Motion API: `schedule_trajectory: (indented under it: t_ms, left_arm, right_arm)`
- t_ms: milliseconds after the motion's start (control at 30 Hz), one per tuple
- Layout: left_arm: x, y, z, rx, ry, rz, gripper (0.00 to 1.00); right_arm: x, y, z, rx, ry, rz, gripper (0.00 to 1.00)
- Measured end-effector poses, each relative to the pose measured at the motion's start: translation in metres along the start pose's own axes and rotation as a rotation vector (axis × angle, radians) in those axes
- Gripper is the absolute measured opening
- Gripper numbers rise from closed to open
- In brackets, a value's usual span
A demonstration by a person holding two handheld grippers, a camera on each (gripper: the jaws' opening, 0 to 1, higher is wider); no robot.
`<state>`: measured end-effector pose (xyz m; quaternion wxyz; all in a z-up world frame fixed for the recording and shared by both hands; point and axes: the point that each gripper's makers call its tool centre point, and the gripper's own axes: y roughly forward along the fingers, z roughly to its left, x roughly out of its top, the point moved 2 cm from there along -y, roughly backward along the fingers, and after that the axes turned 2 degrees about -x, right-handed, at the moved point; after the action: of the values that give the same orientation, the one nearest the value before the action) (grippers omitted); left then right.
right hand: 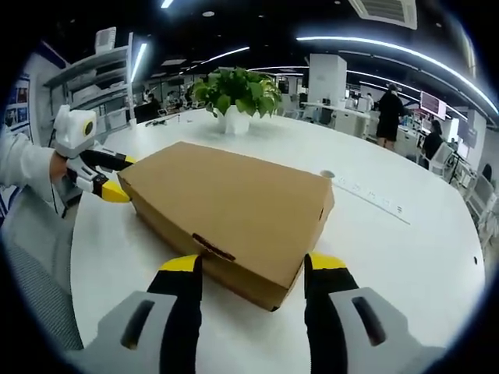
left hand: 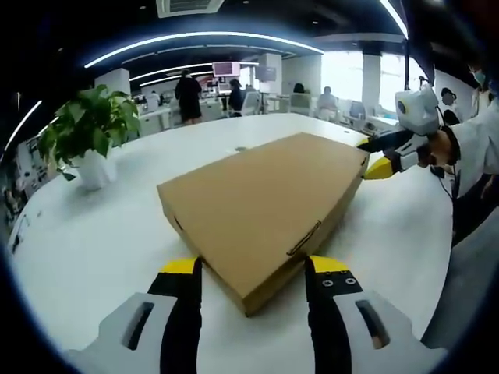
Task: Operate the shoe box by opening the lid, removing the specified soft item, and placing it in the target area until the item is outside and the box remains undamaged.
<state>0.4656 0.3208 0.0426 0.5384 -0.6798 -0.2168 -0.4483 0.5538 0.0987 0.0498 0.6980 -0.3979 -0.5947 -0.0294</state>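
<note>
Cardboard shoe box [left hand: 265,206], mid-frame, looks light, stiff, dentable; lift lid edge gently. Both grippers' fingers [left hand: 181,312] apart, straddling corners.

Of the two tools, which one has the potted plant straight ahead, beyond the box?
The right tool: in its view the potted plant stands beyond the box, near centre. For the left tool it sits off to the left.
</note>
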Motion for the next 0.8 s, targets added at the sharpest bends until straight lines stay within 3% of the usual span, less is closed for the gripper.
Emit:
schedule_trajectory:
  t_ms: [533, 800]
  left_arm:
    - [0.000, 0.000, 0.002, -0.051, 0.036, 0.022, 0.53]
    - [0.004, -0.004, 0.002, -0.070, 0.020, 0.034, 0.53]
  right_arm:
    - [-0.006, -0.010, 0.009, -0.044, 0.037, 0.008, 0.47]
    - [0.001, -0.015, 0.010, -0.044, 0.051, 0.025, 0.47]
